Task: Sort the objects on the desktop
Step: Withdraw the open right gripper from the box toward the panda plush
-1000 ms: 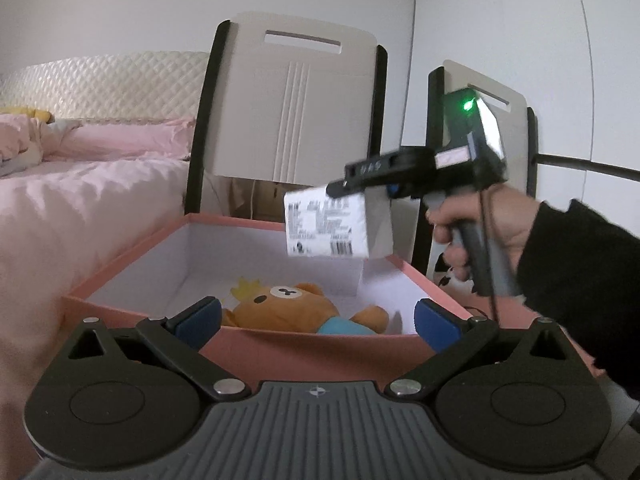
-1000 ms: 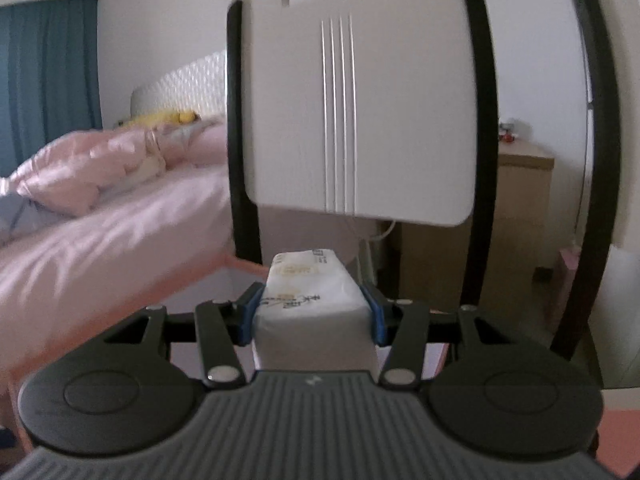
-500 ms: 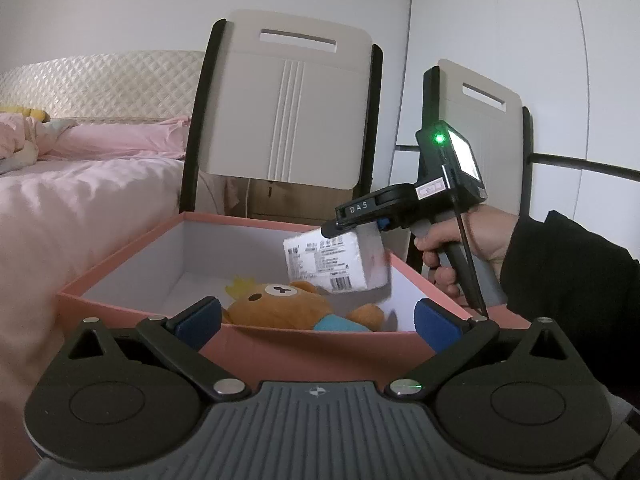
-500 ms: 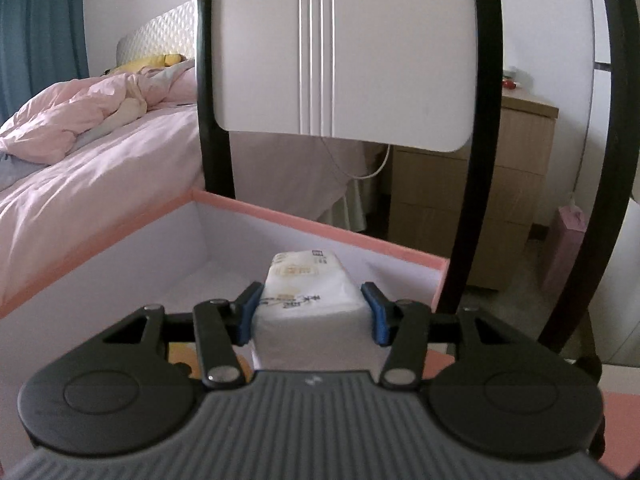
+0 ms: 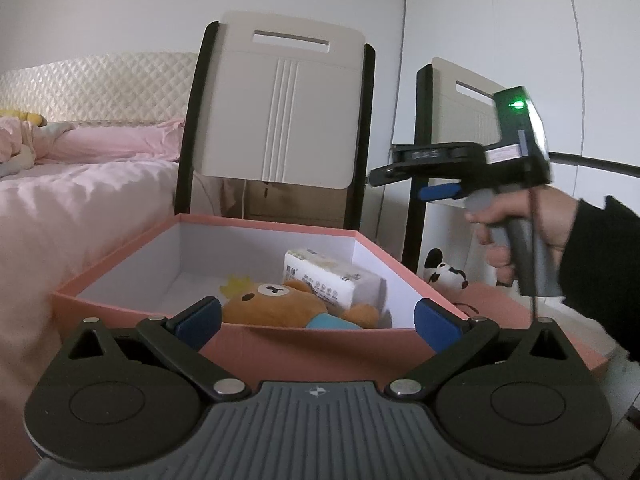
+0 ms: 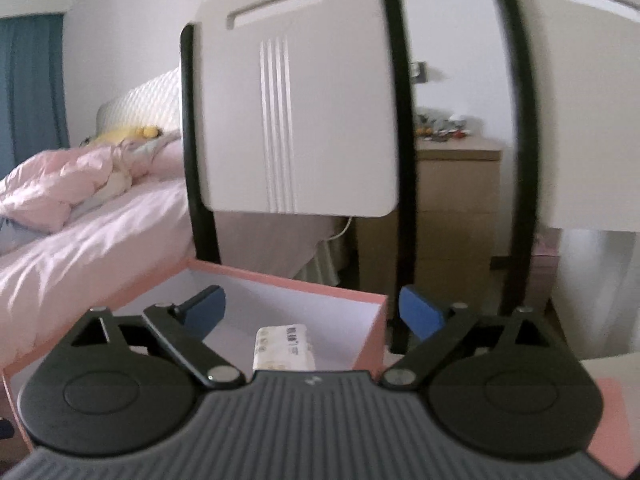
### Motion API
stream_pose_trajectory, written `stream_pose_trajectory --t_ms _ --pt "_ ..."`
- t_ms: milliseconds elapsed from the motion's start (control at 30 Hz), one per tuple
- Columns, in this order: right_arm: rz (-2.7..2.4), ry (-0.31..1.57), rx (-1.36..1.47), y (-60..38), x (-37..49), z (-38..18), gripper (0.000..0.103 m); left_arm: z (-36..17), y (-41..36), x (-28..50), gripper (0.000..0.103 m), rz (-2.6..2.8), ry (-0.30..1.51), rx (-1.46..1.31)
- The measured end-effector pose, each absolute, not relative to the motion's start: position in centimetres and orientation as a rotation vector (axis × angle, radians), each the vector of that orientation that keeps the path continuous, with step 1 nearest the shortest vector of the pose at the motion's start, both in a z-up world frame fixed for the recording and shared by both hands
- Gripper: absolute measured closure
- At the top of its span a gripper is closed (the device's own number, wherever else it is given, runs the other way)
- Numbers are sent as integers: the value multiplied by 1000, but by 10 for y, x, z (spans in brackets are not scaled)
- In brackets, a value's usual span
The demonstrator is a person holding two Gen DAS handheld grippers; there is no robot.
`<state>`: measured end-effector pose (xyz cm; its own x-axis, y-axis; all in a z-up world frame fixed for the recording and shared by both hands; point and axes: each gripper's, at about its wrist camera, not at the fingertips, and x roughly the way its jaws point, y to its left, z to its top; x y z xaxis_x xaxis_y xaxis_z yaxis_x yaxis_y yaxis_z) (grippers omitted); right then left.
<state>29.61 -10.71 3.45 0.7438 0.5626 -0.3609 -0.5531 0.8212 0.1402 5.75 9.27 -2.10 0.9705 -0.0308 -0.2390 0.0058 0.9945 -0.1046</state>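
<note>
Right gripper (image 6: 312, 312): jaws spread wide, holding nothing, above the pink box (image 6: 370, 344). Left gripper (image 5: 318, 318): jaws likewise released, at the box's near wall. Tissue pack (image 5: 334, 282), white wrapper with small printed icons, lies inside the box, tilted against the brown plush bear (image 5: 276, 306). Panda toy (image 5: 442, 272) sits on the desk beyond the box.

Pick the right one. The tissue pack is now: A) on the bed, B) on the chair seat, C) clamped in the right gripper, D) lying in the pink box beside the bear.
D: the tissue pack lies inside the pink box against the plush bear, and the right gripper is open and empty above it.
</note>
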Motion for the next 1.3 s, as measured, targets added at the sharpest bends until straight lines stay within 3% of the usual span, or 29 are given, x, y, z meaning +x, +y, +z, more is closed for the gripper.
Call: stream_pose_trajectory --t_ms 167,1300 --pt "566 382 55 -133 267 34 0 -21 88 57 0 -18 240 -83" --pt "393 275 102 -155 84 -20 0 -20 84 54 0 6 228 -50"
